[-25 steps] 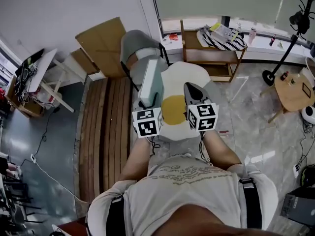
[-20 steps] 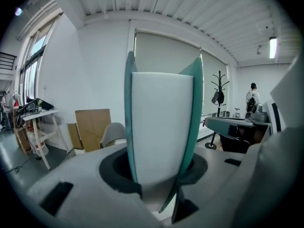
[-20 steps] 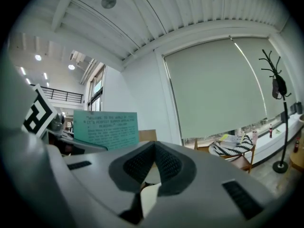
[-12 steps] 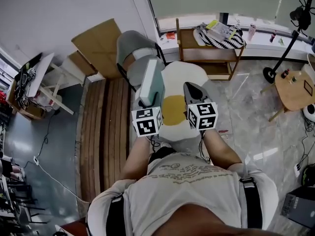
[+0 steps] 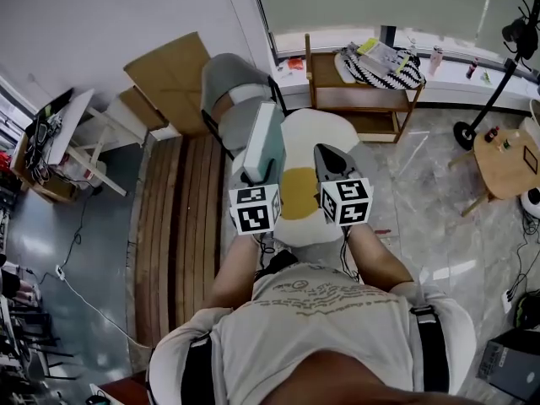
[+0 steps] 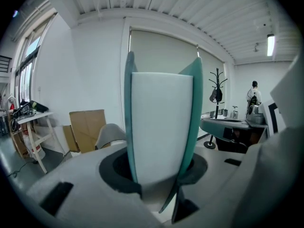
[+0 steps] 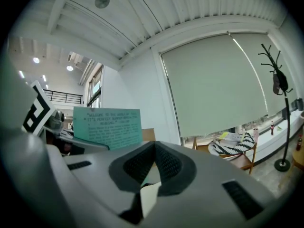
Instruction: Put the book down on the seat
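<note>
Flooring is grey marbled tile, with a strip of wood slats left of the seat. The seat is white with a yellow centre. Its near edge is hidden behind the marker cubes and the person's torso, and its base cannot be seen. Behind it stand a grey chair, cardboard leaning on the wall, and a wooden shelf under the window blind. A round desk is cut off by the right edge of the head view.

Left claw: clamped on the book, one jaw on each cover. The book is held on edge in the air. In the head view it overlaps the seat's left edge. Its gripped end is buried in the claw. In the left gripper view the book fills the middle and blocks the seat from sight.

Right claw: jaws together, nothing between them, beside the book and apart from it. In the right gripper view the book's teal cover shows at left, and its smaller print is too fine to read.
</note>
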The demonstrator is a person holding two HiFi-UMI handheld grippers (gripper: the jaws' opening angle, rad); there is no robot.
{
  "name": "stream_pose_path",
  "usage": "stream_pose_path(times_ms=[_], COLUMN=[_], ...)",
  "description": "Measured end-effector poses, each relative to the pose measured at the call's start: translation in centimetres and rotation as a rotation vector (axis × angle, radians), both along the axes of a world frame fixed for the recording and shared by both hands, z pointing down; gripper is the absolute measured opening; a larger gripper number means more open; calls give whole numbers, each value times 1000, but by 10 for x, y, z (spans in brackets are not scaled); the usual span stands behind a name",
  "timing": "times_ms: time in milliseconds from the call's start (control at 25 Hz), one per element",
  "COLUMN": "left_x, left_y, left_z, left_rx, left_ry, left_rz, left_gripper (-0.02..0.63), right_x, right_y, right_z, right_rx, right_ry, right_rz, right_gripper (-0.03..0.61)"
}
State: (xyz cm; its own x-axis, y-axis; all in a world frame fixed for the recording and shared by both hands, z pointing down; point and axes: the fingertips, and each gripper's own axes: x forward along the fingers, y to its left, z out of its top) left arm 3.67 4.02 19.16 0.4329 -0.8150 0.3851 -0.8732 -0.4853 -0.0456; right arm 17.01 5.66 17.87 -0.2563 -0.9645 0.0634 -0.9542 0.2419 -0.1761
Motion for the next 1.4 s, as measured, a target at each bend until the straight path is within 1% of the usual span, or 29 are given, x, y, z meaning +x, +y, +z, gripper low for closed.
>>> stream_pose_path(times_ms=[400,560,920,1080,1240,1400], left_x=[-29,-33,-40,-44,-49,-61], left_y=[-36,-55,-106,-131,-159,-186], left_z=[3,7,6,4,2,6], left_rx=[-8,-26,-37,-40,-41,-52], left_ry=[19,45,89,106,117,136], left_rz=[-49,-54,-30,-7,24,34], left_gripper=[167,167,167,167,167,167], right_x=[-29,-34,-45,-53,-61,-75], right_y=[-40,-57,-103,-123,-147,-172], right_z=[-1,-3,-12,-17,-19,-21], right_rx=[-1,-4,-9,-5,-11,-16], right_ry=[23,48,89,105,99,114], right_rz=[-50,-61,-50,-32,-11,-7], right_gripper=[26,26,26,26,27,27])
